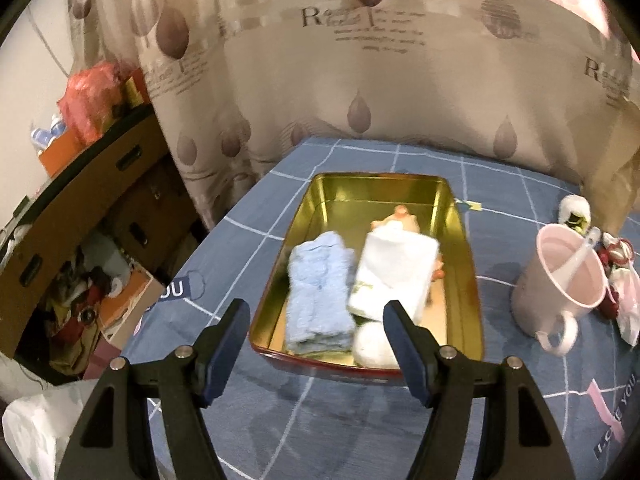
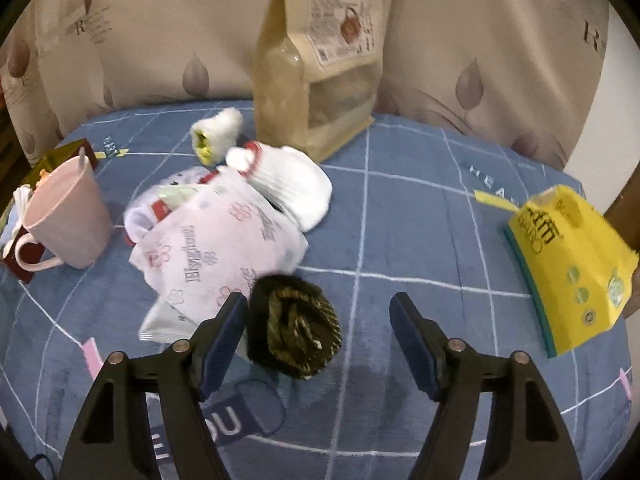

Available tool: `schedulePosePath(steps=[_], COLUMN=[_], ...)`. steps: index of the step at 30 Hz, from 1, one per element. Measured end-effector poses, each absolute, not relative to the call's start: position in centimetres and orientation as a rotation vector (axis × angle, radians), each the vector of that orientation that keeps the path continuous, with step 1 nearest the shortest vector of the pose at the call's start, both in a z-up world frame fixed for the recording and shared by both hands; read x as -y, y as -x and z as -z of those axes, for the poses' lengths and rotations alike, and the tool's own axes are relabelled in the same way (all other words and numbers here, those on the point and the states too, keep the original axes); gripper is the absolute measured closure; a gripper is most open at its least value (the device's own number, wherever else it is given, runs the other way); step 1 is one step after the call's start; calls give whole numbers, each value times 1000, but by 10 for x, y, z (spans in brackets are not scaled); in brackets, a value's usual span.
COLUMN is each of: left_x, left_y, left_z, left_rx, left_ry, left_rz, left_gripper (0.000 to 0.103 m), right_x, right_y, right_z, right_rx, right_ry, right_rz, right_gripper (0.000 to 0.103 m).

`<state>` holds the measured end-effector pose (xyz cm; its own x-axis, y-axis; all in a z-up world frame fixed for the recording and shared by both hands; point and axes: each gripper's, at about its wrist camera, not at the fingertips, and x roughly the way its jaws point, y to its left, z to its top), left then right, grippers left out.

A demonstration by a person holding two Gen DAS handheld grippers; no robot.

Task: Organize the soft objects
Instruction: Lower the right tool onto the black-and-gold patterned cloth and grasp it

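Observation:
In the left wrist view a gold tin box (image 1: 466,248) lies on the blue bedsheet. It holds a folded light-blue towel (image 1: 320,296), a folded white cloth (image 1: 396,276), a white ball (image 1: 374,346) and a peach toy (image 1: 396,220). My left gripper (image 1: 316,320) is open and empty just in front of the tin. In the right wrist view my right gripper (image 2: 320,314) is open. A rolled dark patterned sock (image 2: 296,332) lies between its fingers, close to the left one. White socks (image 2: 296,184), a white-yellow roll (image 2: 216,134) and a tissue pack (image 2: 216,256) lie beyond.
A pink mug (image 2: 64,220) with a spoon stands at the left; it also shows in the left wrist view (image 1: 560,284). A tall beige food bag (image 2: 320,60) stands at the back. A yellow tissue package (image 2: 568,268) lies at the right. Cardboard boxes (image 1: 100,200) flank the bed.

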<state>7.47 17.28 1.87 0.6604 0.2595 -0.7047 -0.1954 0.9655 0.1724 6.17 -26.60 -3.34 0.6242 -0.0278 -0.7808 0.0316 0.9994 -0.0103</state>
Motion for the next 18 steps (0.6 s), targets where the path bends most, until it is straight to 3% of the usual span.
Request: schedulePosePath(steps=[8,15,18], left_x=[-132,-81,-60], left_y=[-64,-60,-60], left_z=[-30,-36,-36], left_rx=[-800,-805,-819], left_ry=[-123,-149,-157], left_rz=[-151,-27,26], left_gripper=[32,32,32], right_x=[278,276,276], right_y=[-67,-73,-78], right_z=[44,47,52], right_rx=[-872,-838,-853], right_ry=[10,-21,-47], right_rz=[60,-4,-46], right_gripper=[45,70,71])
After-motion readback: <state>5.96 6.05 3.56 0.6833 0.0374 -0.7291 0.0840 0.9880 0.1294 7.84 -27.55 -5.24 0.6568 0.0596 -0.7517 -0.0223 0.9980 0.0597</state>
